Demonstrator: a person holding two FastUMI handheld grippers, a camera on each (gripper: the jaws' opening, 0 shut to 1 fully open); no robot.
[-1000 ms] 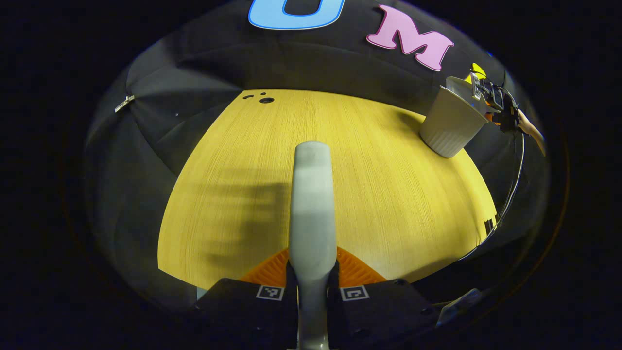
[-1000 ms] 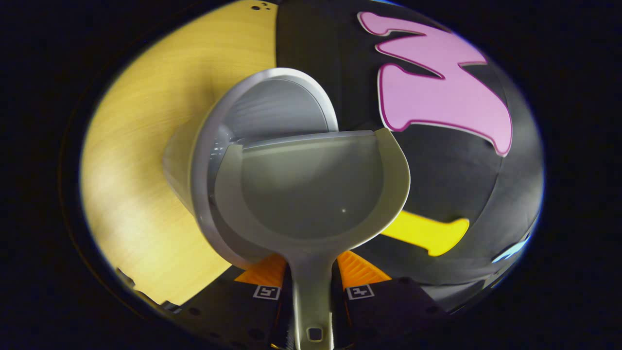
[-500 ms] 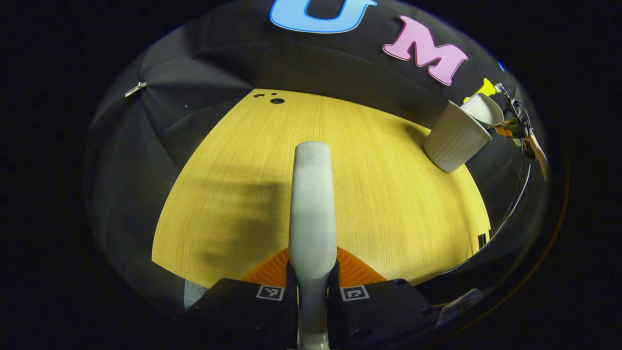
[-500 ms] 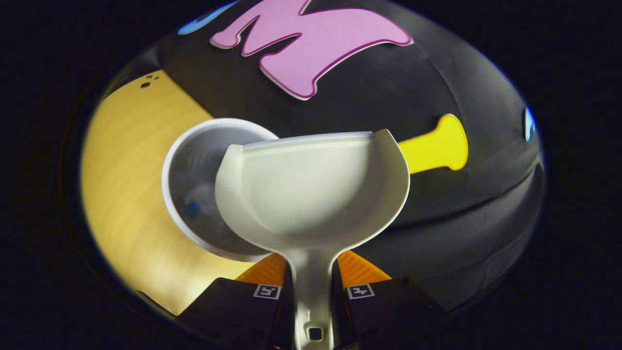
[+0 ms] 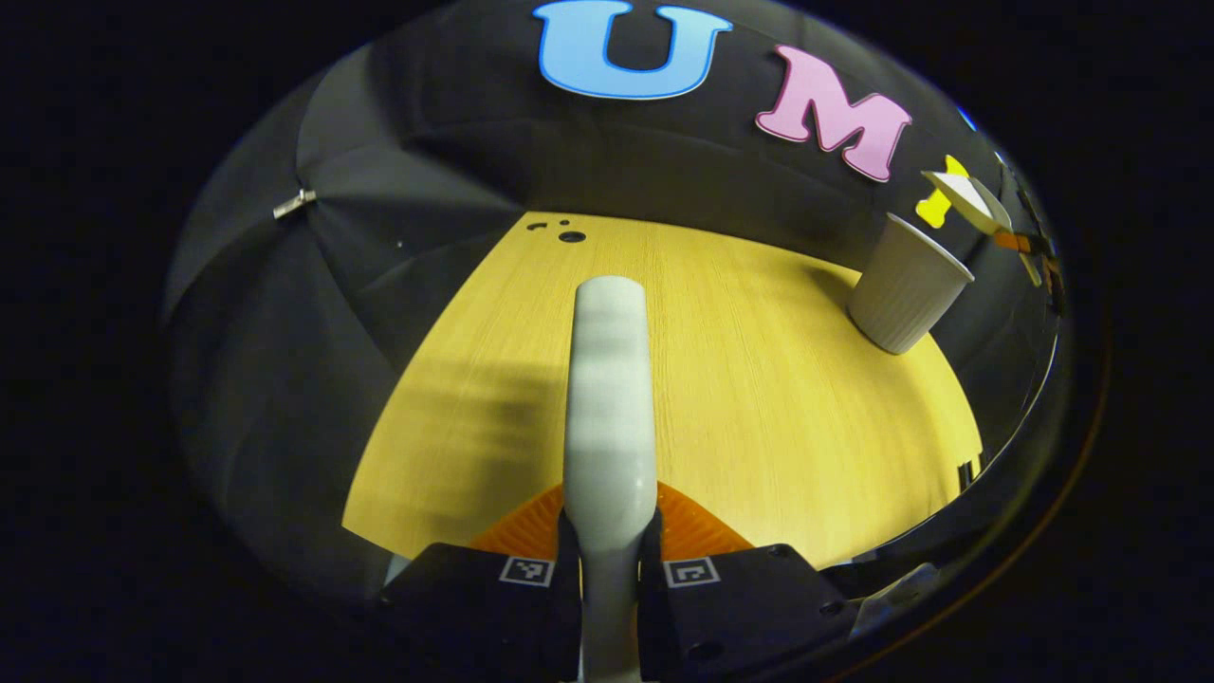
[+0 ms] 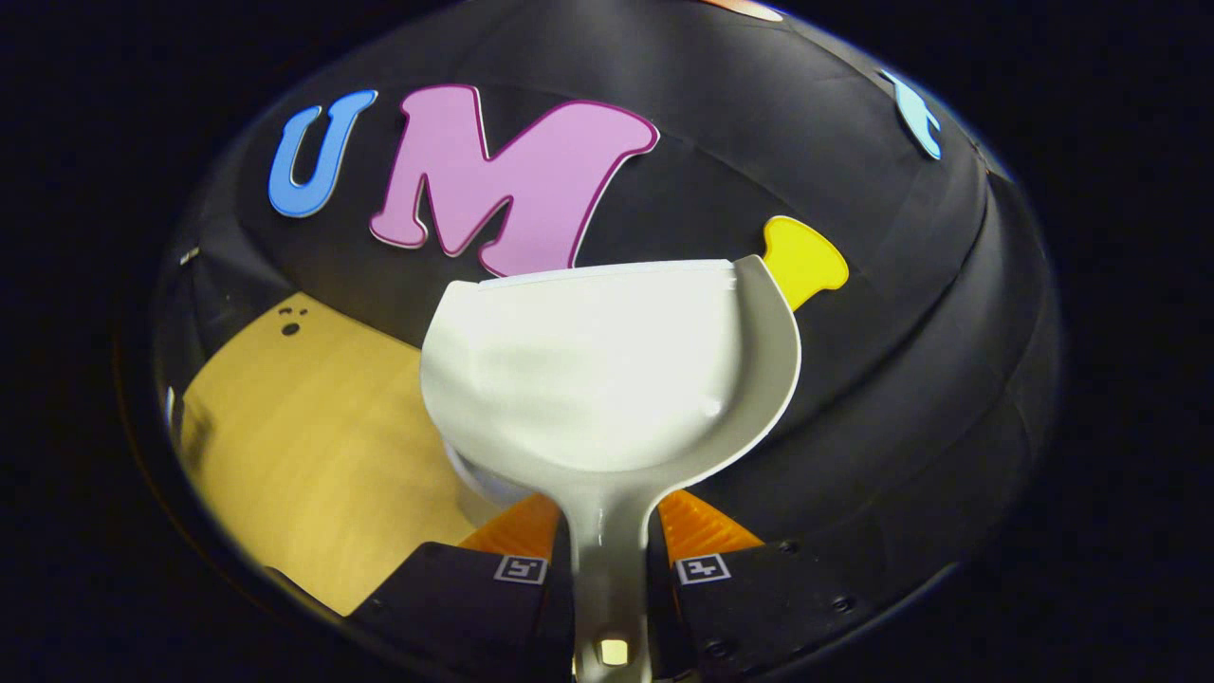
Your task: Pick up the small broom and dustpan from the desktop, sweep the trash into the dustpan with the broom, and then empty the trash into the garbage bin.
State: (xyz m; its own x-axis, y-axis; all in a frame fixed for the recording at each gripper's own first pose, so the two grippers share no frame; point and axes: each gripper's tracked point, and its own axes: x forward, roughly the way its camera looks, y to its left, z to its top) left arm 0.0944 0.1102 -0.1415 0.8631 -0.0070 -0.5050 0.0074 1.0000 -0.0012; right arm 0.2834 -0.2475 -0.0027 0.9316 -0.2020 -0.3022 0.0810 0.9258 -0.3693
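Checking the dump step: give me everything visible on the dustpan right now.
The dustpan is a small pale scoop that looks like smooth plastic, with a rounded bowl, raised side walls, a straight front lip and a narrow handle with a hole near its end. The right gripper is shut on the handle, both fingers pressing its sides. The bowl looks empty. It is held in the air, over the rim of the garbage bin, which stands on the desktop. In the left gripper view it sits tilted just above and right of the bin.

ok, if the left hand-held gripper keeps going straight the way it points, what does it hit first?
Probably the wooden desktop: the left hand-held gripper, shut on the broom, angles down at bare wood. The bin stands off to the right. Depth is unclear.
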